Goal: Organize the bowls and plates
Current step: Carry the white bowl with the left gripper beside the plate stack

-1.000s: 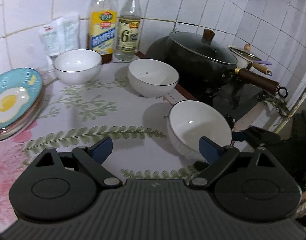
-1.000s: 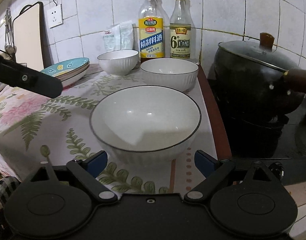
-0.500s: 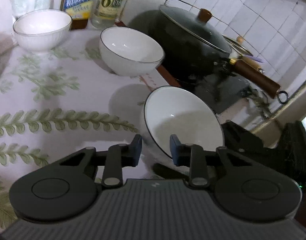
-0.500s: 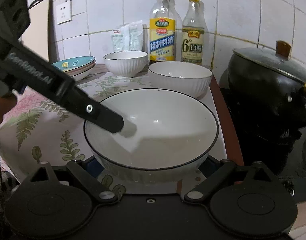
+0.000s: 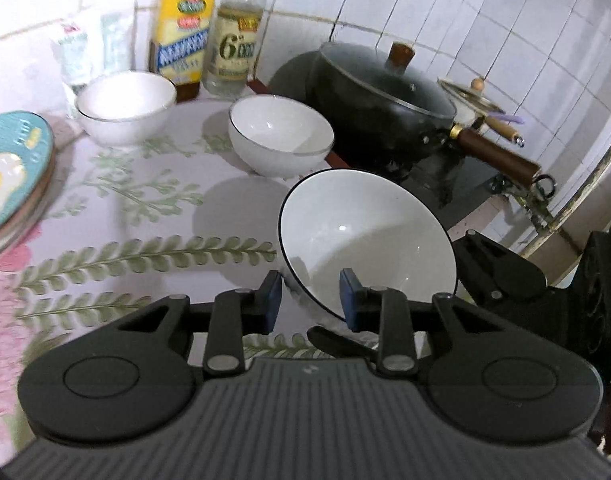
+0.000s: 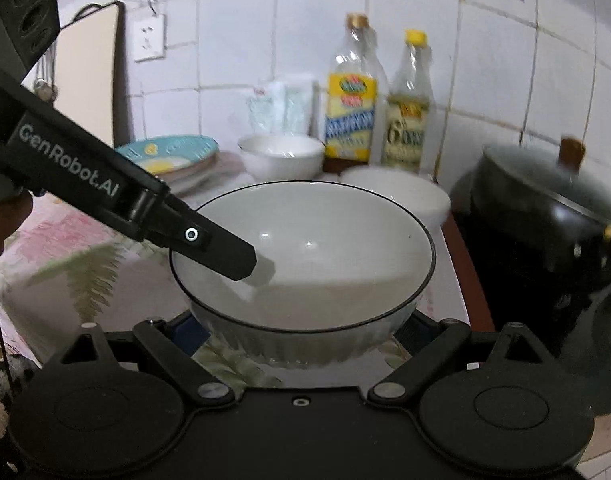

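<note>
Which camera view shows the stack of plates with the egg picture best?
The left wrist view: the stack of plates is near and seen from above, though cut by the frame edge. The right wrist view shows it far, edge-on and blurred.

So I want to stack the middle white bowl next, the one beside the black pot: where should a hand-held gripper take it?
Grip the middle white bowl by its thin rim, one finger inside and one outside, coming from its near, tablecloth side. It sits upright and open, and the black pot crowds its far side.

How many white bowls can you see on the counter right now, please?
3. One near bowl is tilted, its rim between the left gripper's fingers. A second bowl sits beside the black pot. A third bowl stands before the bottles. None seems hidden.
</note>
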The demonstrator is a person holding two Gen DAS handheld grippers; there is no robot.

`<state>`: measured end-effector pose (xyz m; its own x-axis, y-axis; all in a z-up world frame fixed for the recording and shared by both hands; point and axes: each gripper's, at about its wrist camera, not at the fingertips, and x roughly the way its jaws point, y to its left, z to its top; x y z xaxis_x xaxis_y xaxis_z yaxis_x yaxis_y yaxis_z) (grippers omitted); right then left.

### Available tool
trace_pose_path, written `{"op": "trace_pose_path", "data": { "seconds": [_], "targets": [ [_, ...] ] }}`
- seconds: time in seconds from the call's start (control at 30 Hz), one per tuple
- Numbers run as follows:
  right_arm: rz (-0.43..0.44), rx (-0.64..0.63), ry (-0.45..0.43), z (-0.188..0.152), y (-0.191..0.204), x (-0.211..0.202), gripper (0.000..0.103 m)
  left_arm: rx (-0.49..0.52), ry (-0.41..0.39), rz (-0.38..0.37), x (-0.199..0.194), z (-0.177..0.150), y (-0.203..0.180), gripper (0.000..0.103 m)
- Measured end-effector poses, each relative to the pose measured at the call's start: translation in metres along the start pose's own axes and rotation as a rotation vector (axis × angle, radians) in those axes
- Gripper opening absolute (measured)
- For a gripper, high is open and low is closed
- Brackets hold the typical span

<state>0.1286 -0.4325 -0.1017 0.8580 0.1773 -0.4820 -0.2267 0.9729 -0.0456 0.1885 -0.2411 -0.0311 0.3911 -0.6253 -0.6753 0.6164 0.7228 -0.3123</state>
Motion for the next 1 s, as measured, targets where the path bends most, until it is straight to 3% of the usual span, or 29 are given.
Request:
{"op": "trace_pose_path", "data": {
  "seconds": [0.43,1.0],
  "targets": [
    [0.077,-0.087,-0.042,0.046,0.055,-0.003,0.097,-0.076,-0.088,0.079,-0.065,-0.004,0.039,0.03],
    [0.157,-0.049,0.008,0.062,0.069,0.105,0.097,-0.13,-0.07,0.262,-0.005,0.018,0.108,0.03]
  ]
}}
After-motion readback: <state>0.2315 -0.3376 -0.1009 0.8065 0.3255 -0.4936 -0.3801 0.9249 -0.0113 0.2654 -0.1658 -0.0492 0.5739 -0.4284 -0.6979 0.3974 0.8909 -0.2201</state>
